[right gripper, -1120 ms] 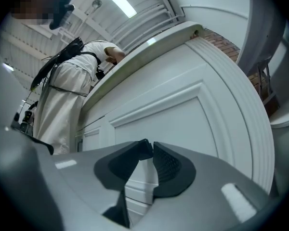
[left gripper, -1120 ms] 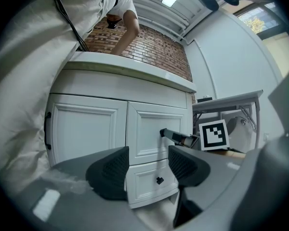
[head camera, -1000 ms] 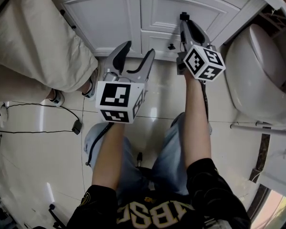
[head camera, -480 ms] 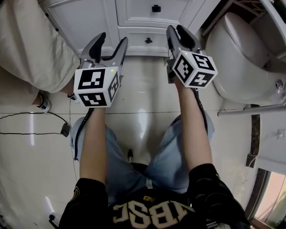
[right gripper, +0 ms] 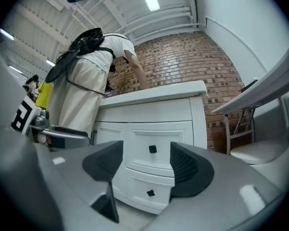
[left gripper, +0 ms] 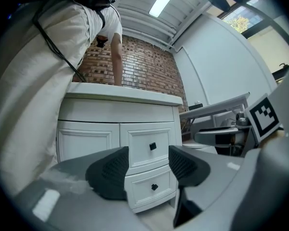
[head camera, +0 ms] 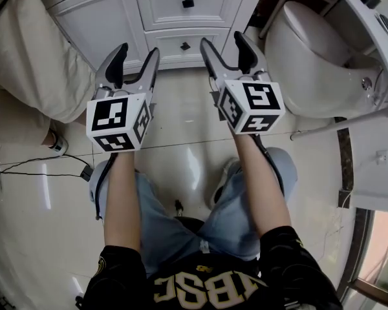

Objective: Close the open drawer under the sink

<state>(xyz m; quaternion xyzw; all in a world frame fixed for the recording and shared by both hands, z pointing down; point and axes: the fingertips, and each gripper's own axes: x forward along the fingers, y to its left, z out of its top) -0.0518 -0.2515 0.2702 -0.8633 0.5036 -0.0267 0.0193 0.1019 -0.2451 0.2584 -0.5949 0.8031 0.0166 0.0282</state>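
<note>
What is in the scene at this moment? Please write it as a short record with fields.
cabinet: white, two drawers, one above the other
upper drawer: looks shut
lower drawer: looks shut
left tongs: open, empty, short of the cabinet
right tongs: opening, nothing between them
toilet: right of the cabinet
bystander: stands at the cabinet's left

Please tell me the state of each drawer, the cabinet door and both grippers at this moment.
upper drawer: shut
lower drawer: shut, flush with the cabinet front
door: shut
left gripper: jaws open, nothing between them
right gripper: jaws opening, nothing between them
</note>
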